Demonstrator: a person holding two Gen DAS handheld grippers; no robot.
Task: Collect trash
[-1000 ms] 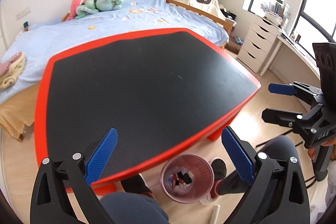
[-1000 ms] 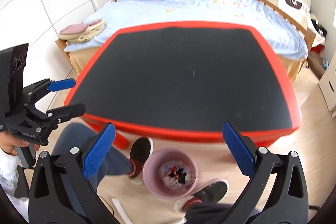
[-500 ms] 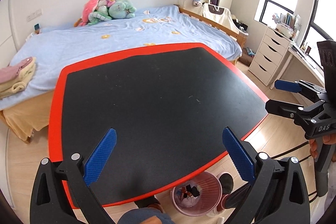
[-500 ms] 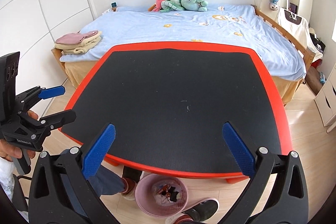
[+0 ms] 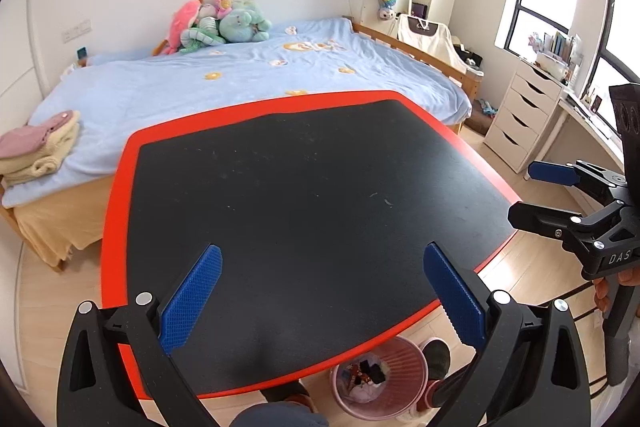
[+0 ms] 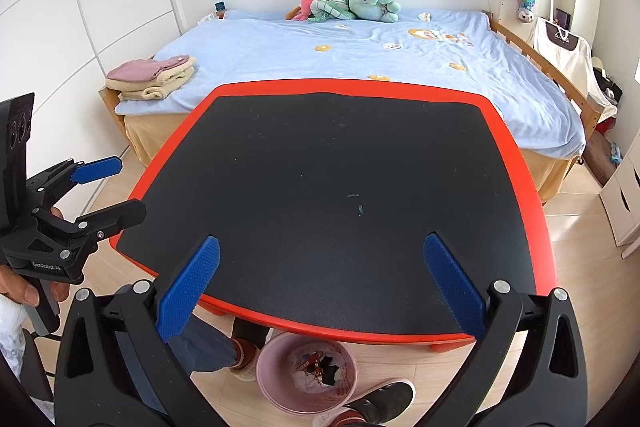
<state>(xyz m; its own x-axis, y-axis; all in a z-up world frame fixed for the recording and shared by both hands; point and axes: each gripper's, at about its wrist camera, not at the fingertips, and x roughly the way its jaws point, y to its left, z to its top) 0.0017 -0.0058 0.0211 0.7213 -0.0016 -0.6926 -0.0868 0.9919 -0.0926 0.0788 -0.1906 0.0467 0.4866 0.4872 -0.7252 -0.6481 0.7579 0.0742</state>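
Trash (image 6: 318, 367) lies heaped in a pink bin (image 6: 272, 383) on the floor, tucked under the near edge of the bench (image 6: 532, 227). Shoes sit just beside the bin. Black bench top shows only faint specks, nothing clear to pick up. Left gripper (image 5: 320, 291) and right gripper (image 6: 320, 283) both hover above the bench, jaws spread wide, holding nothing. The bin lies below and toward the person from both grippers, about midway between them; neither looks clearly nearer. A bed stands beyond the bench.
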